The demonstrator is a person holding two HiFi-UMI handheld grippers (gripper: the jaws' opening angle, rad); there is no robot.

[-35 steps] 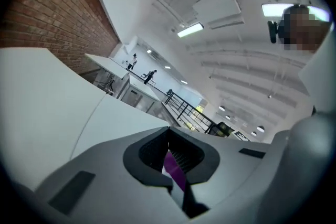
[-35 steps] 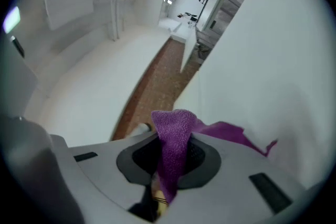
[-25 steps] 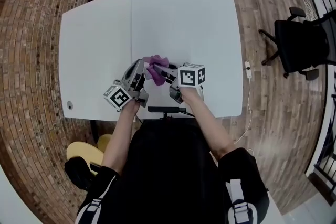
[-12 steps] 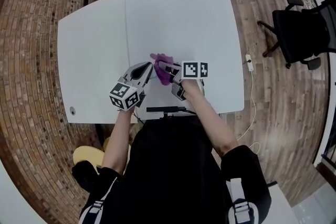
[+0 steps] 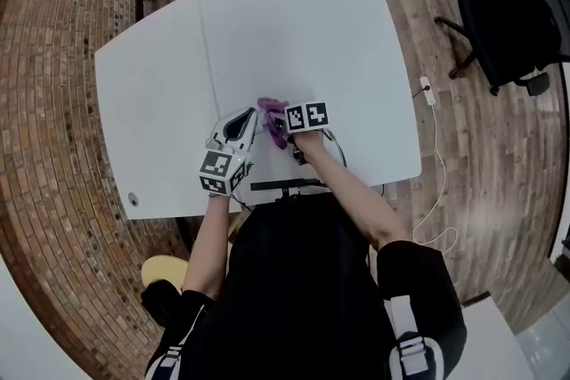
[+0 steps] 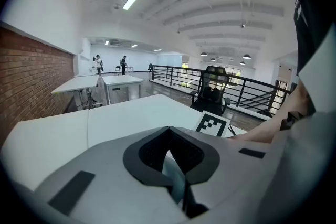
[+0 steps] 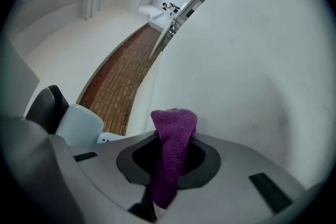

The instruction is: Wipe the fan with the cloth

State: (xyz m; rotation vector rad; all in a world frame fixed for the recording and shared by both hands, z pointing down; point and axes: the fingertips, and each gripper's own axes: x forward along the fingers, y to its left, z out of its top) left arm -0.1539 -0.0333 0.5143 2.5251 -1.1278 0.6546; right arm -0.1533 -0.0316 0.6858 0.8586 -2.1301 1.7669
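Held purple cloth [image 7: 173, 149] pinched in right gripper [image 7: 169, 150] jaws, near pale fan [image 7: 79, 124], apparently clamped in shut left gripper [image 6: 170, 157] jaws over bench [image 5: 312, 22]. Judged wiping unfinished; could not tell contact.

Purple knitted cloth [image 5: 272, 118] in right gripper [image 5: 280, 125], over white tabletop [image 5: 294, 22] near its 6 o'clock edge. Left gripper [image 5: 253, 115] with pale-blue plastic fan [image 7: 79, 122] sits at the cloth's 9 o'clock.

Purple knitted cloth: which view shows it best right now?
The right gripper view: the purple knitted cloth stands close and sharp, pinched between the jaws. The head view shows only a small purple bunch. The left gripper view misses it.
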